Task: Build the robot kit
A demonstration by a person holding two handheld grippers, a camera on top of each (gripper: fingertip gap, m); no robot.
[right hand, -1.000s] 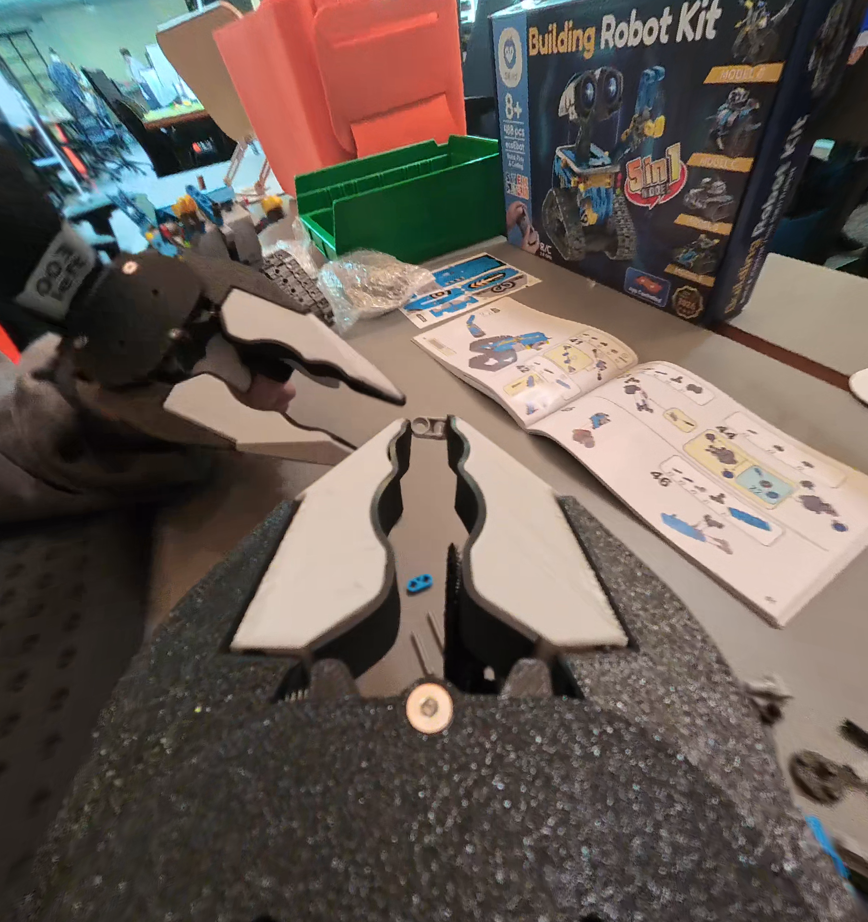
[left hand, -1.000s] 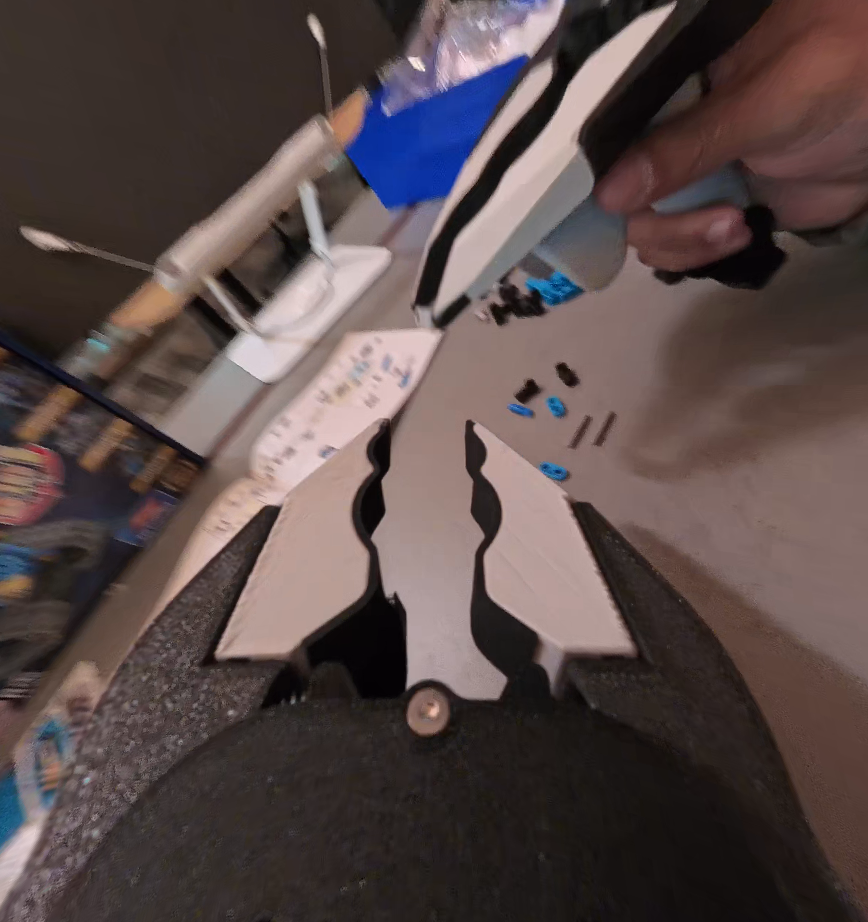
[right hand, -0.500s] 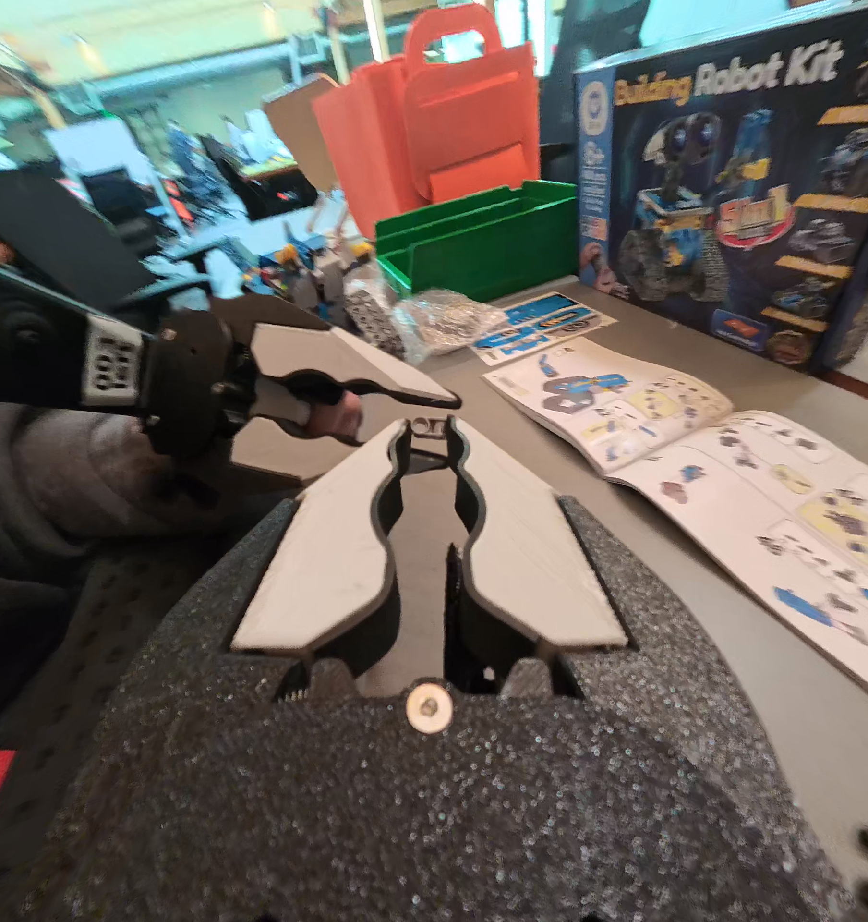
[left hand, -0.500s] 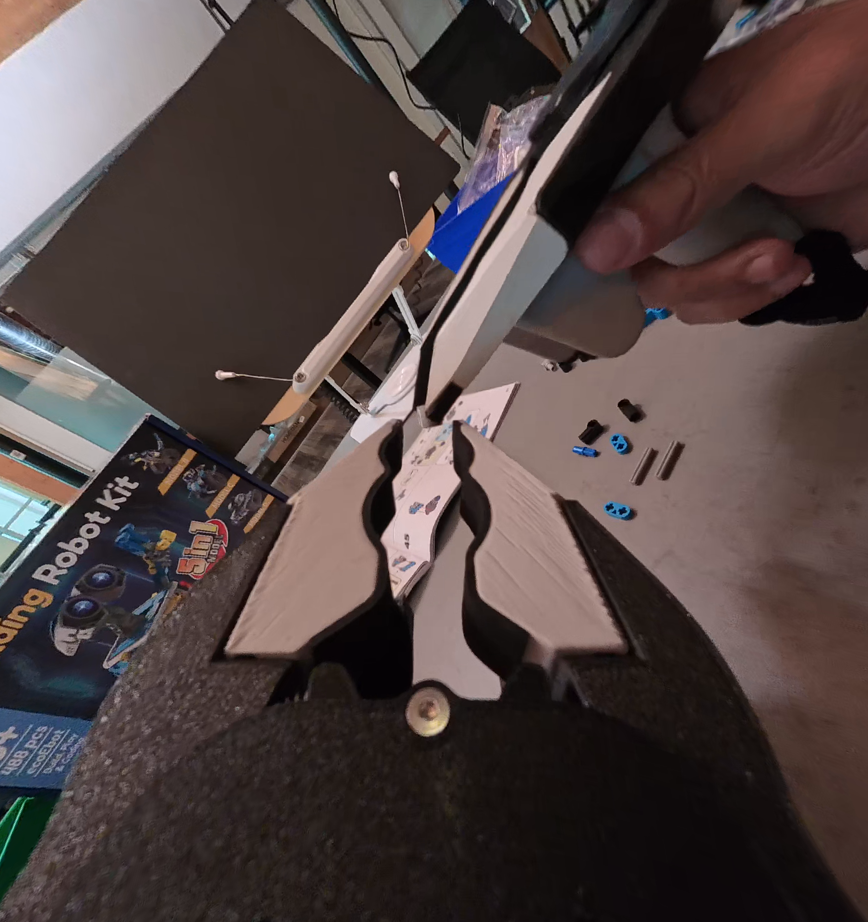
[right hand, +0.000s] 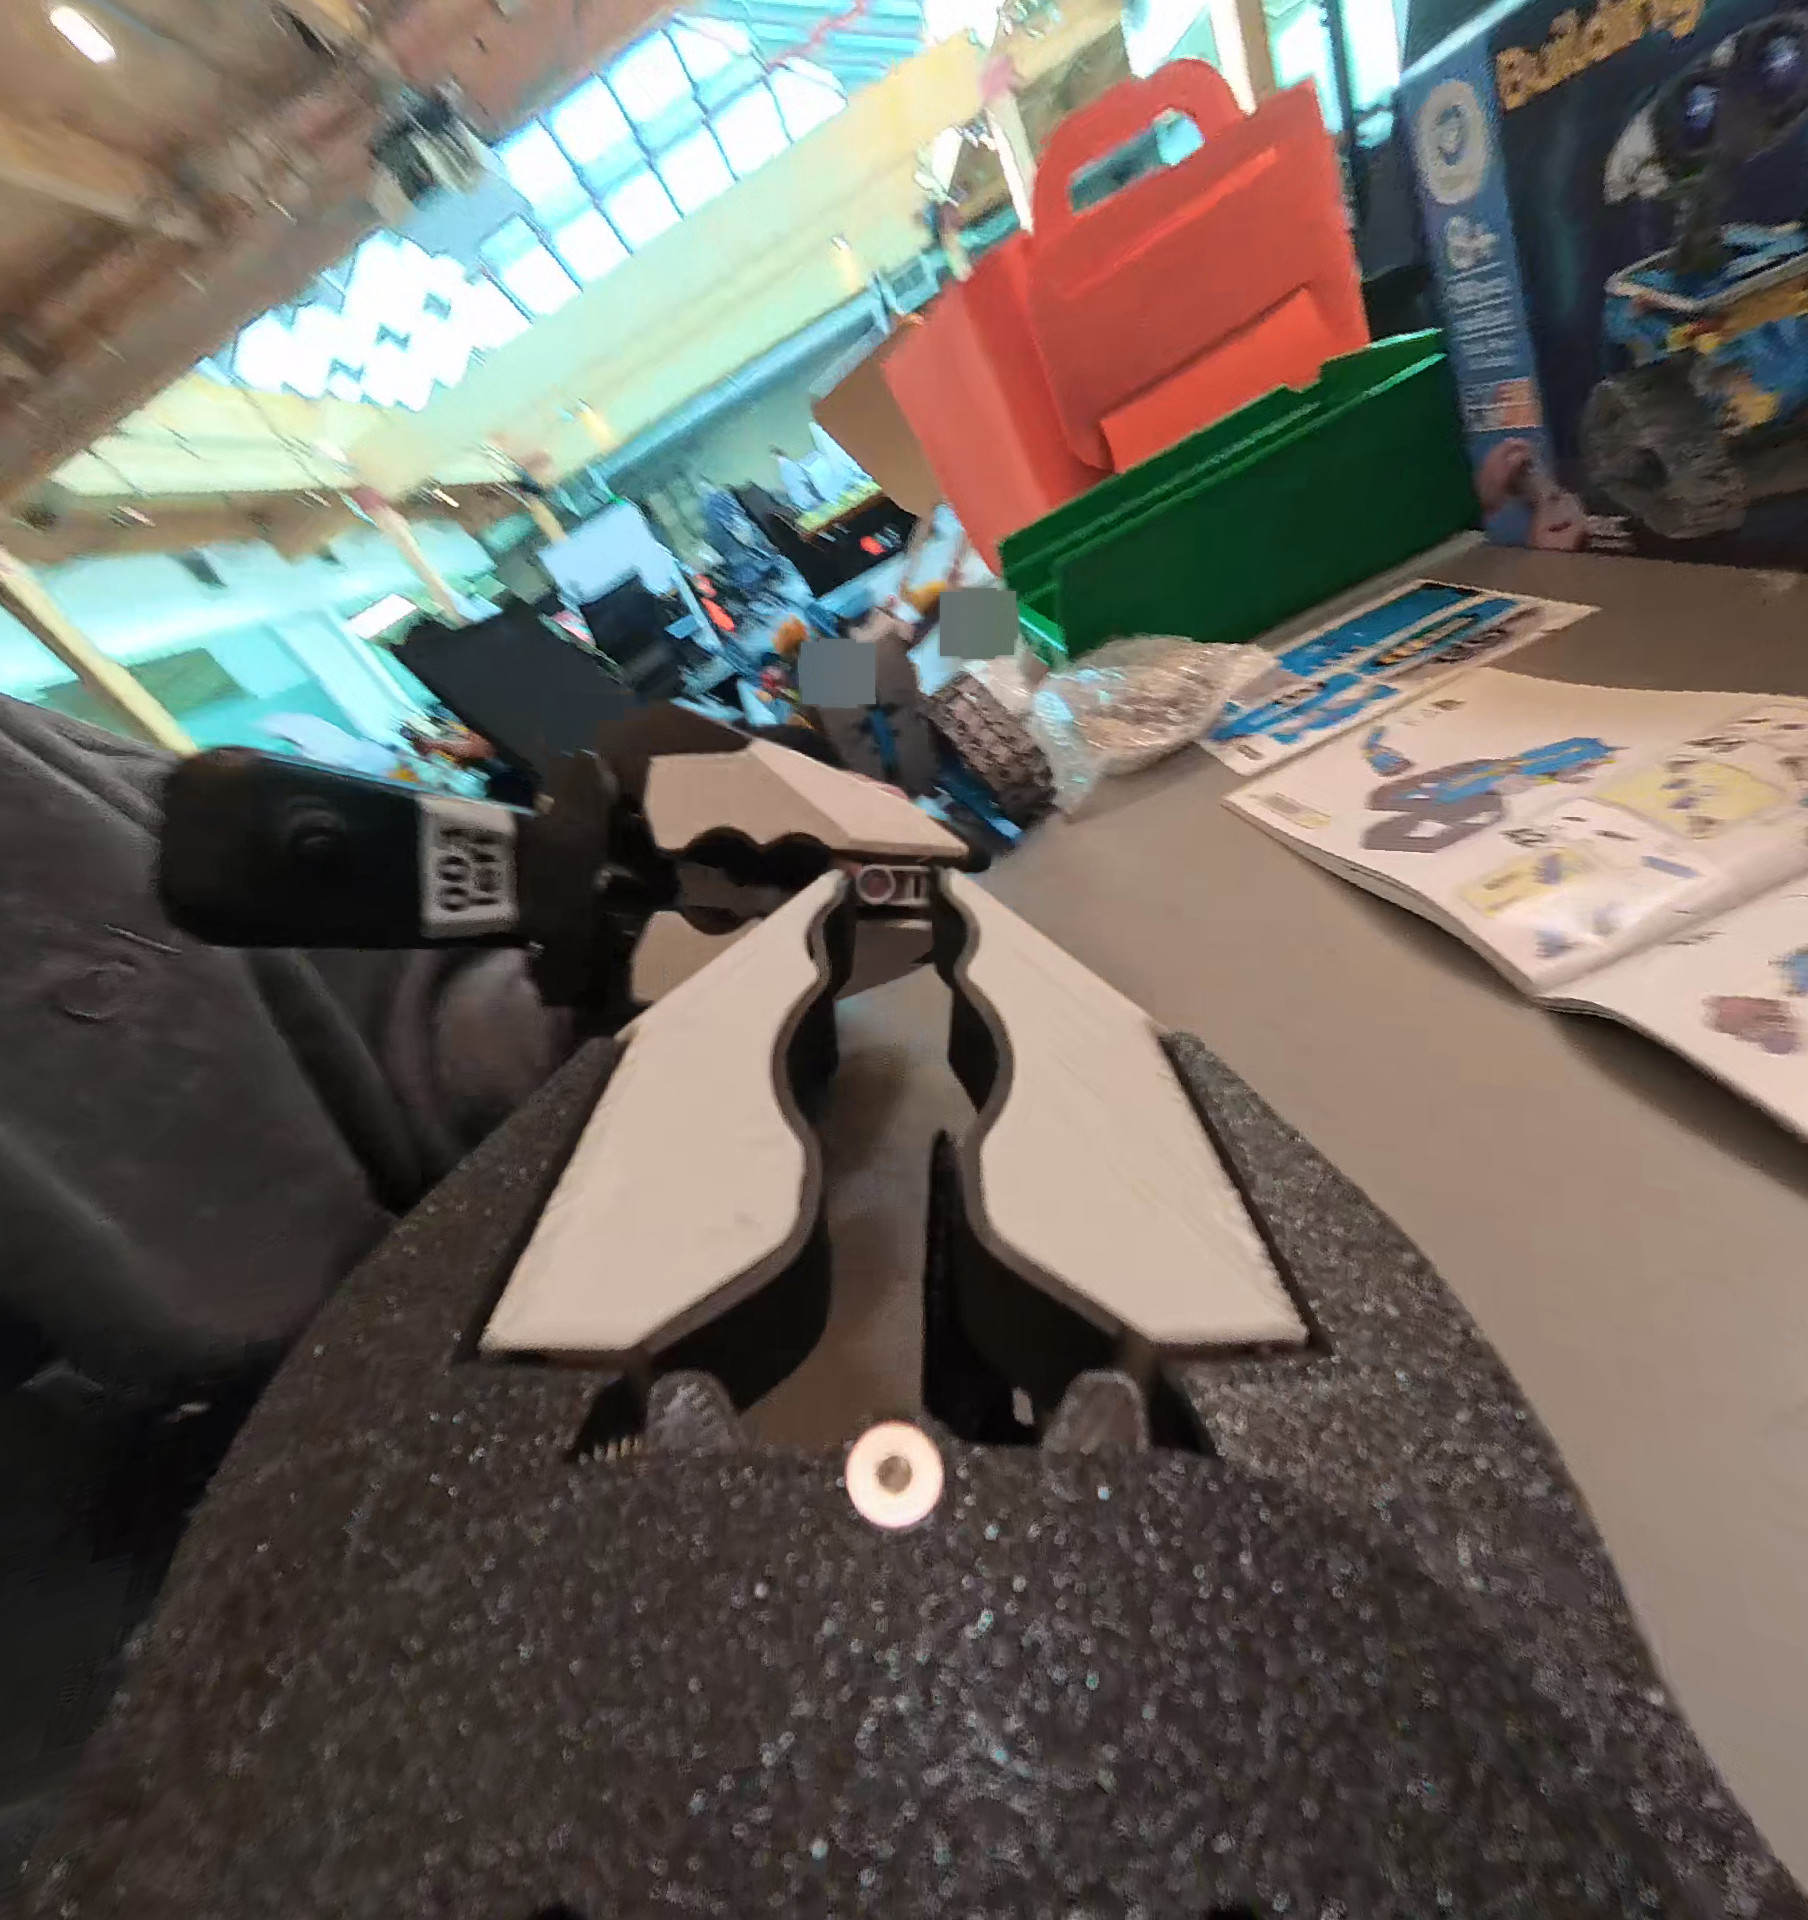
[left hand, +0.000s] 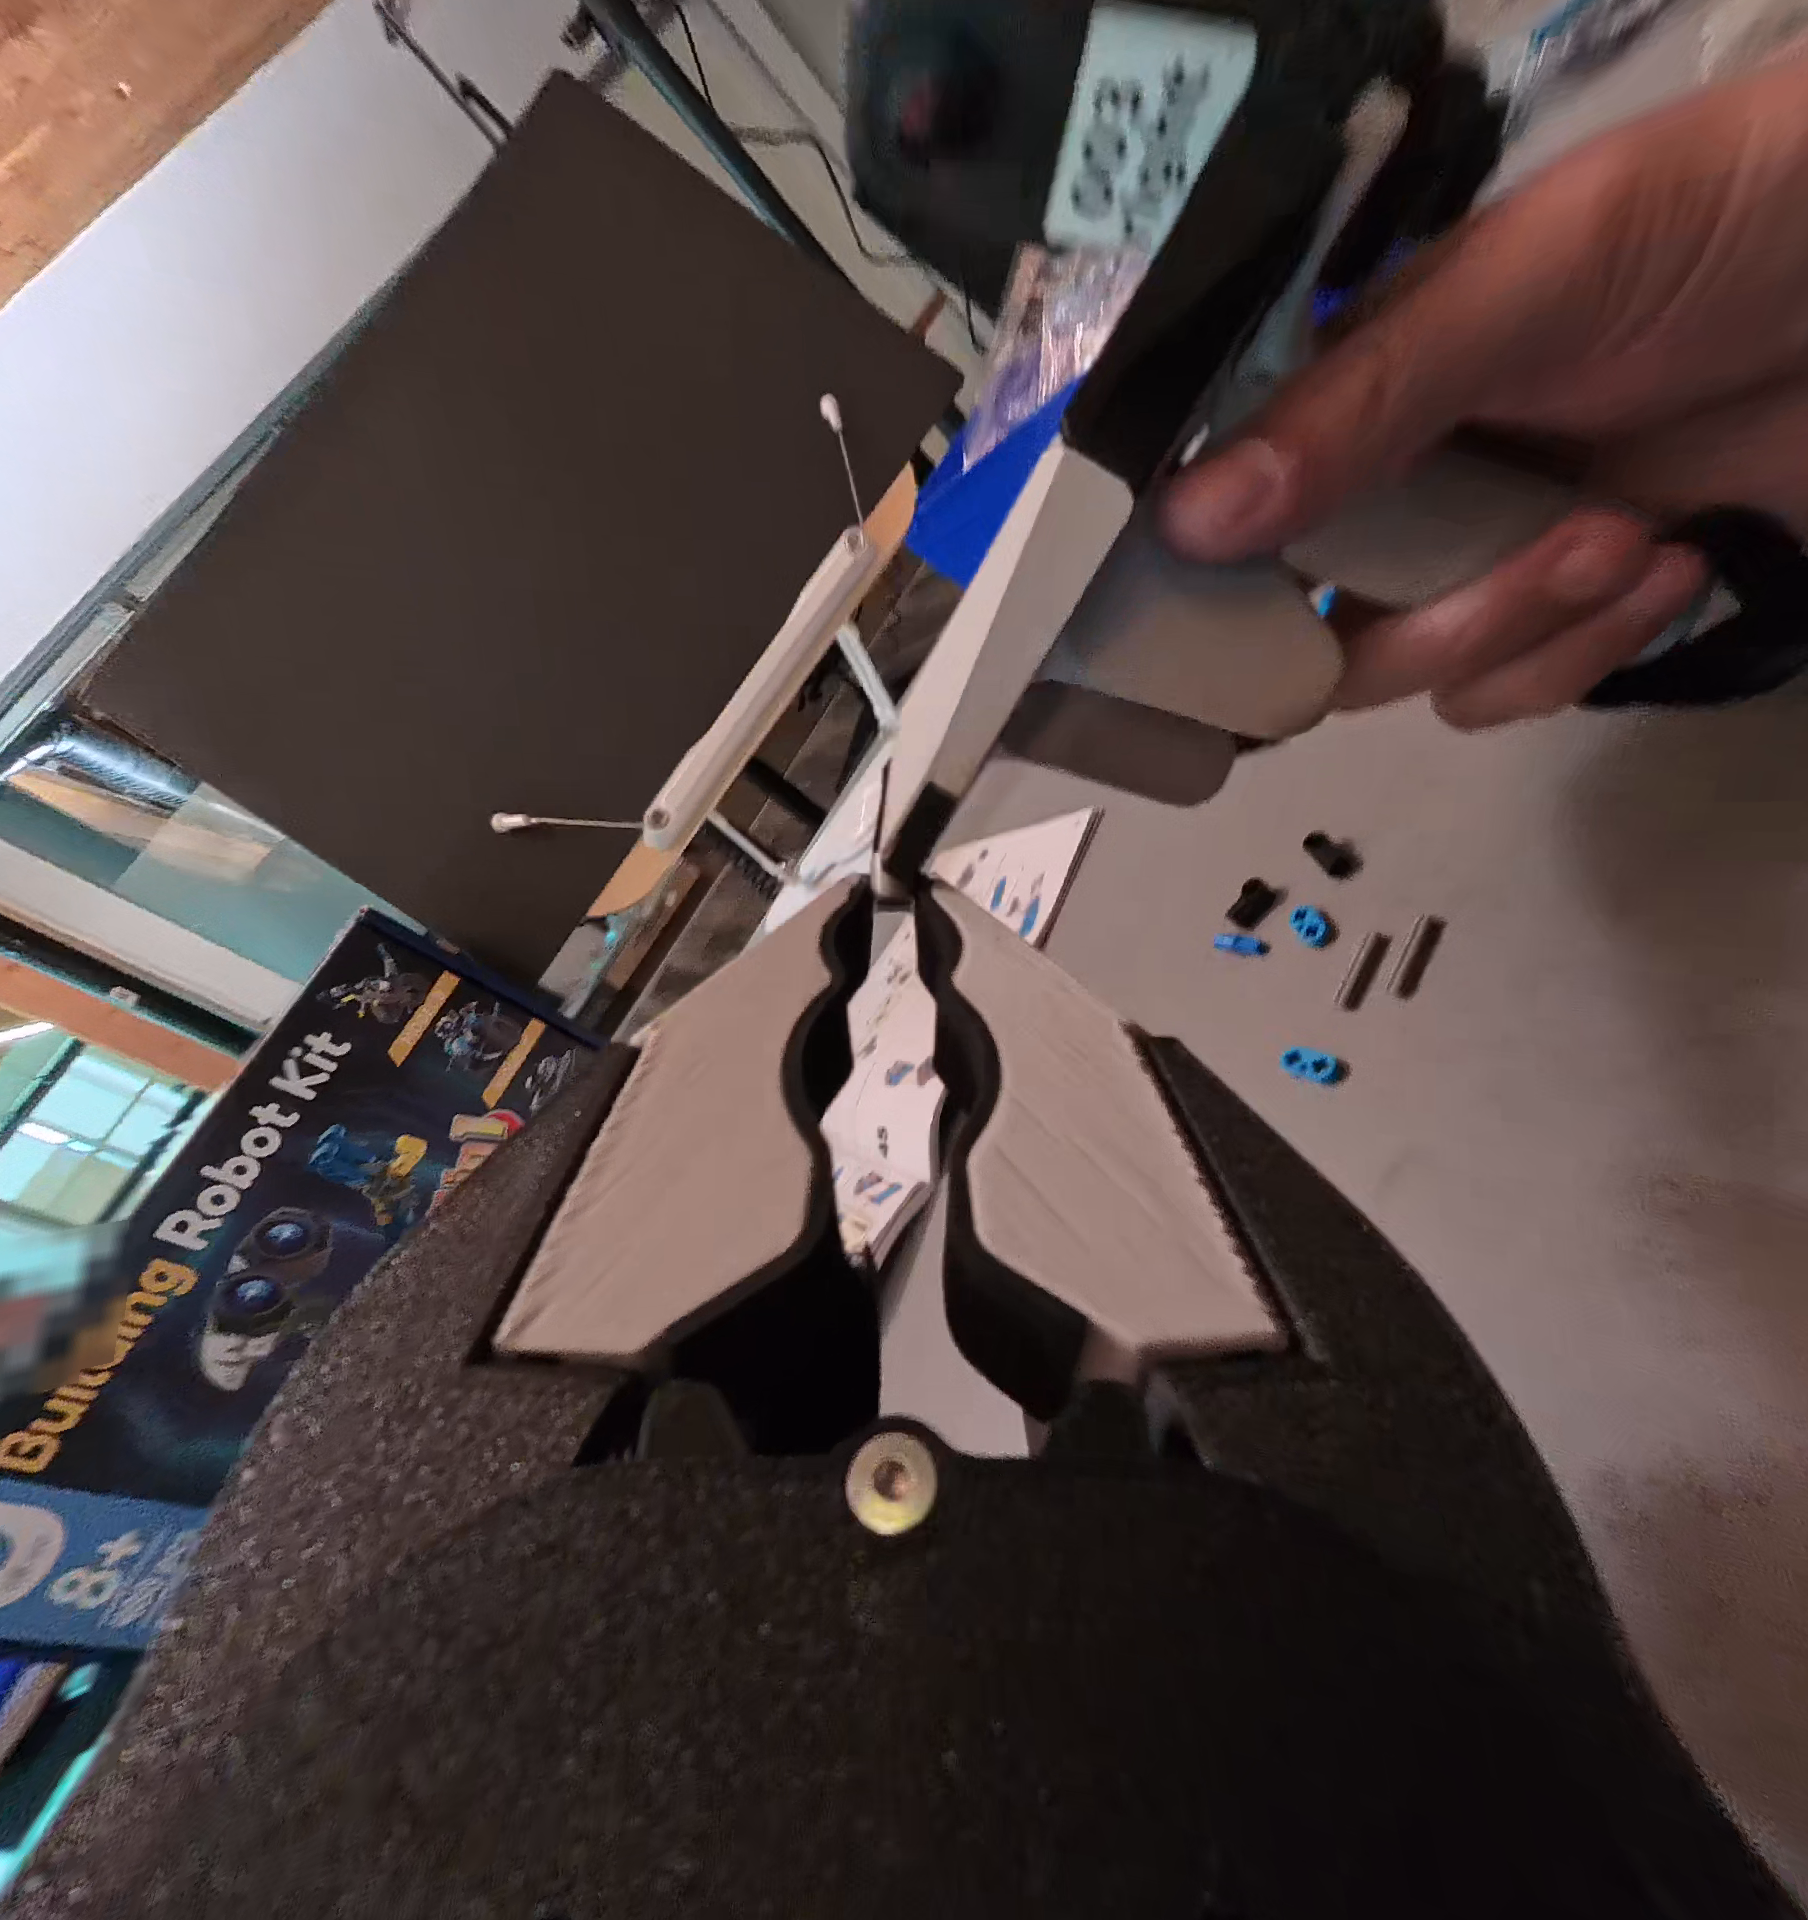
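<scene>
Raised from the worktop (left hand: pixel 1565 1299), my claws now meet tip to tip. Right claw (right hand: pixel 887 906) clenches a small grey holed piece (right hand: pixel 876 884). Left claw (left hand: pixel 892 906) has narrowed; I cannot tell whether it grips.

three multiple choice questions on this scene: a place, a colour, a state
1. Where does the green bin stand? A on a chair; B on the table, by the kit box; C on the floor
2. What colour is the handled carton behind the bin? A orange; B white; C purple
3. How are the right tongs? A wide open, empty; B out of view; C shut on a small grey piece

Key: 1 B, it sits on the tabletop left of the kit box; 2 A, it is plainly orange; 3 C, the piece sits pinched between the tips.
</scene>
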